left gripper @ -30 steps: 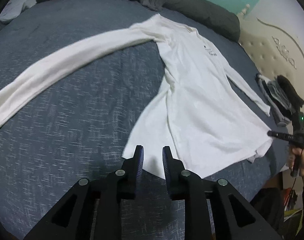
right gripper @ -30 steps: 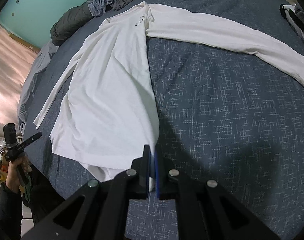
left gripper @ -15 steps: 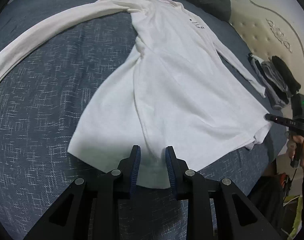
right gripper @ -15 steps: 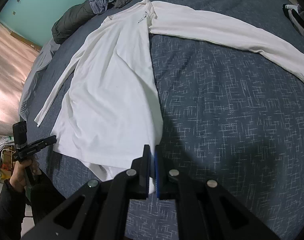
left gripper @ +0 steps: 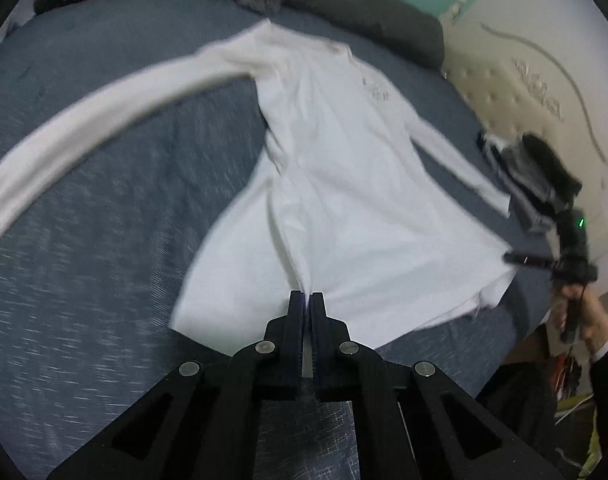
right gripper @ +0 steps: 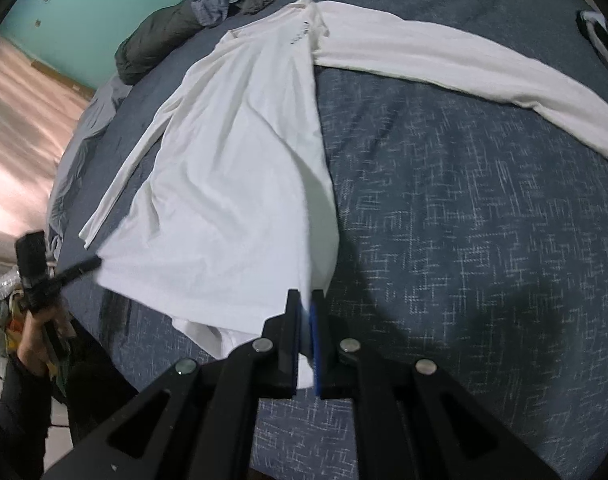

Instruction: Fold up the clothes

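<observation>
With both grippers clamped on the near hem of the white long-sleeved shirt [left gripper: 344, 184], the step in hand looks like the first lengthwise fold of its body. The shirt lies spread on the blue bedspread [left gripper: 104, 240], collar far, one sleeve [left gripper: 104, 120] flung out to the left and the other lying along the right side. The left gripper [left gripper: 307, 300] has its jaws together on a pinch of hem near the middle, where a crease runs up the body; the right gripper [right gripper: 306, 300] is likewise closed on hem cloth at the shirt's near corner. Next, I judge, the held hem needs lifting and carrying across, keeping it taut and even.
</observation>
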A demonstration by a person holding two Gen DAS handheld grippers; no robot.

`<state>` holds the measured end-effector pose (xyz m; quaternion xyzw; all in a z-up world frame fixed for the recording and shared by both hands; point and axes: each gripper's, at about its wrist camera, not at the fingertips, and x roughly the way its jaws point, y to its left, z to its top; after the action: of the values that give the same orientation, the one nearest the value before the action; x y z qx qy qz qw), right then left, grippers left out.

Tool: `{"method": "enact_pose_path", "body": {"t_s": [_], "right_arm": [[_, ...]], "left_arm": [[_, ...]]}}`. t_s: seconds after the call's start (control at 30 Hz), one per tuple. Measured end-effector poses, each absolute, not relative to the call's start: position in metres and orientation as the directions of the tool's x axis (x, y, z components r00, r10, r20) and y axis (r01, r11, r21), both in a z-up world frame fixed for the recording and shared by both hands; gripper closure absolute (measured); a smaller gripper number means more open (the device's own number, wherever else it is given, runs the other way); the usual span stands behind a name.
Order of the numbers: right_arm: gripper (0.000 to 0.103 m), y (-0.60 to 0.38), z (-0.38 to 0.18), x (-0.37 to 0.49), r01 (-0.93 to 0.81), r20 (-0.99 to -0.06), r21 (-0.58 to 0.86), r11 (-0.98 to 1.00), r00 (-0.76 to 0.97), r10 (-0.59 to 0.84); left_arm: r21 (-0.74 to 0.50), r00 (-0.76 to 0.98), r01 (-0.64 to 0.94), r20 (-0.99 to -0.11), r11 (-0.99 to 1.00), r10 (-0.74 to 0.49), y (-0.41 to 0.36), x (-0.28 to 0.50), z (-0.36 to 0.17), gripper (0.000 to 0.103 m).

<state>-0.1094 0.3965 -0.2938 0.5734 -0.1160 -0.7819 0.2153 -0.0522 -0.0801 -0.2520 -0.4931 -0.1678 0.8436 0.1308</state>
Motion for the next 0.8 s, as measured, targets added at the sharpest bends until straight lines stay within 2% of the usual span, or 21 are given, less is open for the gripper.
{"method": "enact_pose_path", "body": {"t_s": [0.1, 0.17, 0.2, 0.27, 0.37, 0.53, 0.73, 0.8], "right_arm": [[0.09, 0.392, -0.289, -0.109, 0.225, -0.836, 0.436, -0.871, -0.258, -0.485], [0.074, 0.39, -0.282, -0.109, 0.239, -0.821, 0.441, -0.865, -0.281, -0.497], [0.072, 0.39, -0.279, -0.108, 0.244, -0.811, 0.451, -0.859, -0.29, -0.508], [0.071, 0.388, -0.275, -0.109, 0.255, -0.799, 0.459, -0.851, -0.3, -0.521], [0.07, 0.385, -0.277, -0.11, 0.253, -0.827, 0.424, -0.87, -0.282, -0.486], [0.07, 0.385, -0.294, -0.114, 0.196, -0.854, 0.414, -0.889, -0.253, -0.454], [0.07, 0.386, -0.303, -0.115, 0.168, -0.858, 0.424, -0.89, -0.24, -0.454], [0.07, 0.386, -0.303, -0.114, 0.165, -0.861, 0.421, -0.892, -0.238, -0.451]], "left_arm": [[-0.408, -0.519, -0.032, -0.773, -0.912, 0.364, -0.1, -0.055, -0.235, 0.1], [-0.404, -0.541, -0.009, -0.767, -0.915, 0.344, -0.12, -0.056, -0.226, 0.1], [-0.406, -0.551, 0.008, -0.764, -0.914, 0.334, -0.13, -0.055, -0.223, 0.1], [-0.409, -0.569, 0.039, -0.759, -0.912, 0.316, -0.151, -0.054, -0.217, 0.103], [-0.407, -0.595, 0.082, -0.753, -0.91, 0.283, -0.179, -0.055, -0.21, 0.103], [-0.421, -0.574, 0.1, -0.764, -0.901, 0.294, -0.197, -0.054, -0.216, 0.103], [-0.408, -0.473, 0.043, -0.812, -0.912, 0.341, -0.164, -0.063, -0.247, 0.102], [-0.404, -0.447, 0.023, -0.823, -0.914, 0.352, -0.152, -0.067, -0.256, 0.096]]}}
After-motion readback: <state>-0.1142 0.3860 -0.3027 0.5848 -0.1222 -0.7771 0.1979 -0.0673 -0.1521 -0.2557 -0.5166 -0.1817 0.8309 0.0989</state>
